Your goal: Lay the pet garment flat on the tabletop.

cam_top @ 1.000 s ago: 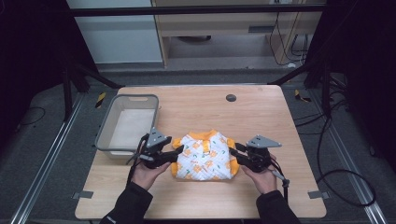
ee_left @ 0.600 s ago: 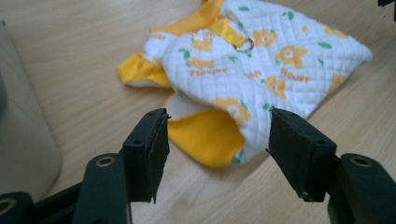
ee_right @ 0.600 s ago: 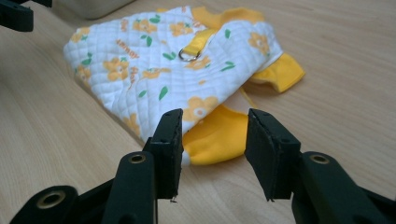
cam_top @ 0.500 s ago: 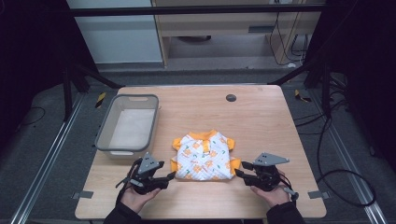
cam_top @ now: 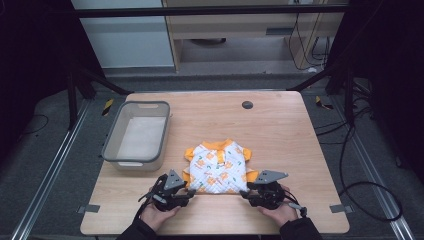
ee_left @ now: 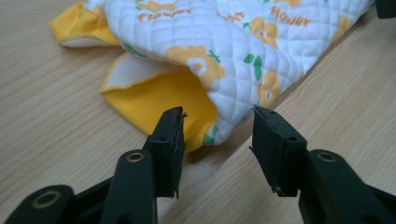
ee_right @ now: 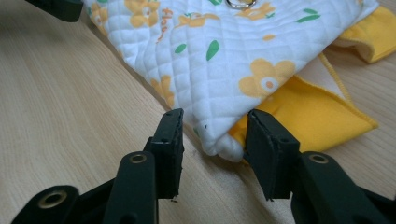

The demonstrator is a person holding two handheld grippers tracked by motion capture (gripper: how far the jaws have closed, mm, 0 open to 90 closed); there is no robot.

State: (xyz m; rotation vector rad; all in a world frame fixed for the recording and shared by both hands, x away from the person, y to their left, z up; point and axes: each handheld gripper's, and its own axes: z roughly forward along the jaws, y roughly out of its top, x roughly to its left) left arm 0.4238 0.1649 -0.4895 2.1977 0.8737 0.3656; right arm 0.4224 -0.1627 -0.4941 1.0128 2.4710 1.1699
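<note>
The small quilted garment [cam_top: 217,167], white with orange flowers and yellow trim, is lying flat near the front edge of the tabletop [cam_top: 280,130], just right of a grey bin [cam_top: 136,134]. The left gripper view is revealing "flower" lettering and a yellow sleeve lining; the right gripper view is showing a metal snap. The left gripper [ee_left: 217,126], its fingers just closing yet half open, is straddling one lower corner; the right gripper [ee_right: 212,130], fingers half open, is bracketing the other, both lying low and level.
</note>
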